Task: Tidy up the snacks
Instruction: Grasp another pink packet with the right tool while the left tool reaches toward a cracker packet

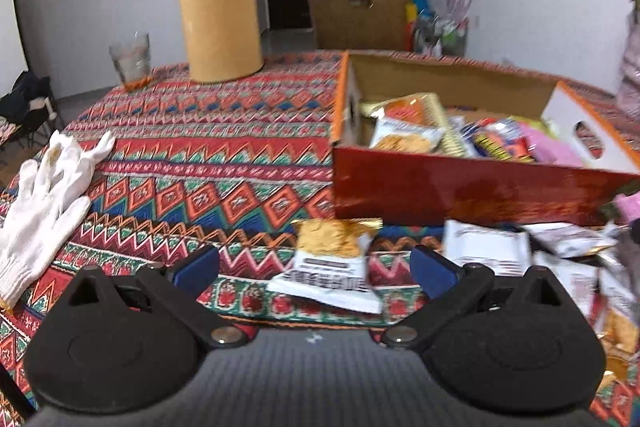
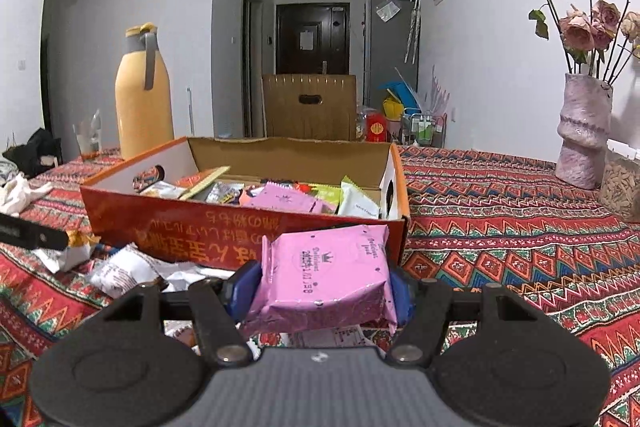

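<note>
The left tongs (image 1: pixel 315 265) are standing wide open over a gold-and-white snack packet (image 1: pixel 334 263) lying on the table (image 1: pixel 208 163). The right tongs (image 2: pixel 325 287) are gripping a pink snack pack (image 2: pixel 326 277) just before the red snack box (image 2: pixel 224 227).

A red, orange, green and blue zigzag-and-diamond tablecloth (image 2: pixel 500 227) lies under the red box (image 2: pixel 240 227) with orange rims. Beside the box: a pink snack packet (image 2: pixel 326 283), yellow-orange thermos (image 1: pixel 218 15), white glove (image 1: pixel 44 195), mottled pink vase (image 2: pixel 582 131).
</note>
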A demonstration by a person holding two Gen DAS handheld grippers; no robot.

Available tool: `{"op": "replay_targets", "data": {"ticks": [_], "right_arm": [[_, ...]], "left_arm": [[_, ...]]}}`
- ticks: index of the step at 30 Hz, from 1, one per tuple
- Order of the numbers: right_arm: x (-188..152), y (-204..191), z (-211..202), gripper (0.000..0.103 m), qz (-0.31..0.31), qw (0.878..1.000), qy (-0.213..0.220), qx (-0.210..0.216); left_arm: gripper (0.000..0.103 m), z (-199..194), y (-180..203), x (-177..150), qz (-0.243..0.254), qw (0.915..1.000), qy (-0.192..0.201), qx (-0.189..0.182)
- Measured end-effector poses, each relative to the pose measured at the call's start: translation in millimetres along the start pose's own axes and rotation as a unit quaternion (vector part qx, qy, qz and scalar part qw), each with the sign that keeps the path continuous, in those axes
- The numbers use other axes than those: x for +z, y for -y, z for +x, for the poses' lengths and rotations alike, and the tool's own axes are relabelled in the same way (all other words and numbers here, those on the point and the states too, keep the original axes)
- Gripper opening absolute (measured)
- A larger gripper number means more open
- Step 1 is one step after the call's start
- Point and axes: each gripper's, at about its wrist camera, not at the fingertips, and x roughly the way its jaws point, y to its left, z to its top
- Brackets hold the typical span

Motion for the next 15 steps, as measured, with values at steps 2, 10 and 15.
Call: {"op": "replay_targets", "data": {"ticks": [2,10,15], "right_arm": [[0,1,-1,0.065,0.001,1.0,0.002,0.001],[-1,1,-2,0.065,0.001,1.0,0.005,0.003],[-1,1,-1,0.065,0.0,1.0,0.001,0.0]], "left_arm": [[0.103,10,-2,1,-0.008,0.9999,-0.009,0.005],[0.093,26,-4,-3,-0.021,0.9995,-0.023,0.002],[0.086,26,-3,-4,-0.02,0.9996,-0.02,-0.006]]}}
